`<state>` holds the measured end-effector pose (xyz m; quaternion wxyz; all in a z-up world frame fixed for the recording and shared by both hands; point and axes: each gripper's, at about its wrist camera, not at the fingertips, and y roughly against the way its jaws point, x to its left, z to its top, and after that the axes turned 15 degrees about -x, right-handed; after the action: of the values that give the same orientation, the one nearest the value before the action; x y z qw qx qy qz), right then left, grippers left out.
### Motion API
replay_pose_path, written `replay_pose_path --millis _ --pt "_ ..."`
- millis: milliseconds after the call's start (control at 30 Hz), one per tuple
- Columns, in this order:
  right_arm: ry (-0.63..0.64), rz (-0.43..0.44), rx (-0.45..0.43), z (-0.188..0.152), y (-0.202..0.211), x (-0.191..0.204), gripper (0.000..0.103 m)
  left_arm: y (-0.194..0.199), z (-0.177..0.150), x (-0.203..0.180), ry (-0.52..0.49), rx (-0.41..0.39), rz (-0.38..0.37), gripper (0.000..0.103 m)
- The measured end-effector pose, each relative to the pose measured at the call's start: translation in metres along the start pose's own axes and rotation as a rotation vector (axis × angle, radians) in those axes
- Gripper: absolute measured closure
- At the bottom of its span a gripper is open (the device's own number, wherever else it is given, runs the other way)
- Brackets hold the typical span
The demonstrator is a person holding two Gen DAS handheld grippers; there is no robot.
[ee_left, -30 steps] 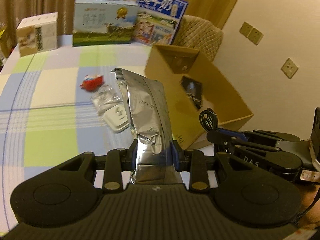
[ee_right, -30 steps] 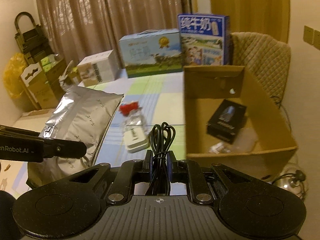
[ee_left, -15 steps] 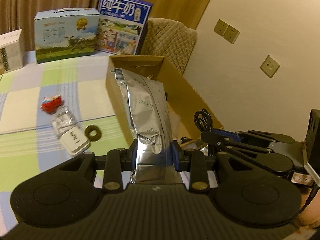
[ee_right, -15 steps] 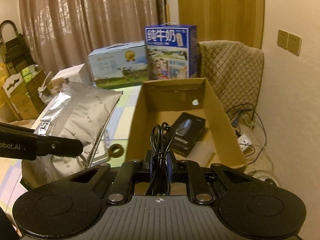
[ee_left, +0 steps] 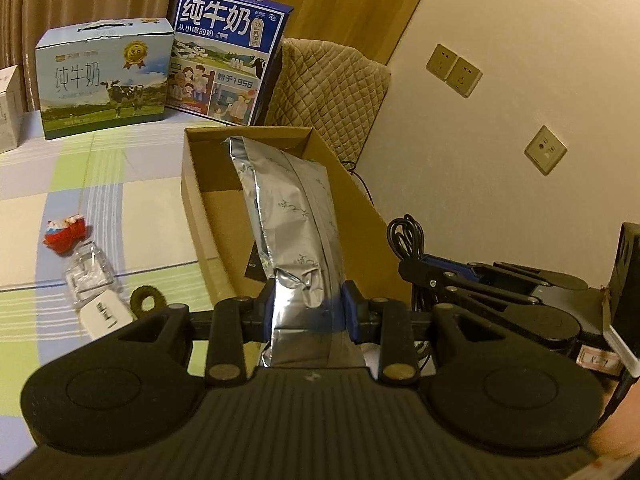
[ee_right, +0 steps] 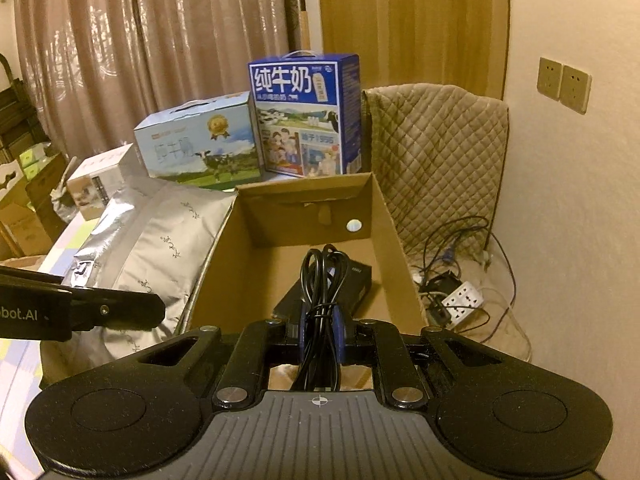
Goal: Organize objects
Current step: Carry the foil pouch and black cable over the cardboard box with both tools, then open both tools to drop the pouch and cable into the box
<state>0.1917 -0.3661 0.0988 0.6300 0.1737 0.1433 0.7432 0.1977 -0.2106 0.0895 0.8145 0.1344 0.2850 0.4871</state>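
Change: both claws have swung from over the checked bench (ee_left: 80,184) to the open brown cardboard box (ee_right: 400,276).
Left claw (ee_left: 308,312): pinching crinkled silver foil pouch (ee_left: 292,216), hanging over the box's near-left wall.
Right claw (ee_right: 320,336): pressed onto coiled black cable (ee_right: 320,276), above the box interior.
Meaning: drop-off looks near.
Room: free floor beyond the flat black carton (ee_right: 356,280); pouch must clear the rim.

Crinkled glossy silver foil pouch (ee_left: 294,236); matt brown cardboard box (ee_right: 390,248); smooth black rubbery cable (ee_right: 320,304); quilted beige cloth cover (ee_right: 436,160); matt black plastic tools.
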Motion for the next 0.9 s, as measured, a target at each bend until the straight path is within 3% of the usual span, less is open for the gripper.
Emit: replay_pose_path --millis 500,900 --pt "-0.029 -0.015 0.020 0.000 -0.028 -0.025 0.093 -0.057 0.017 0.002 0.056 -0.019 0.051 0.073" --pt "-0.051 -0.005 0.031 -0.008 -0.026 -0.026 0.093 -0.046 -0.004 0.024 0.089 0.004 0.091 0.073"
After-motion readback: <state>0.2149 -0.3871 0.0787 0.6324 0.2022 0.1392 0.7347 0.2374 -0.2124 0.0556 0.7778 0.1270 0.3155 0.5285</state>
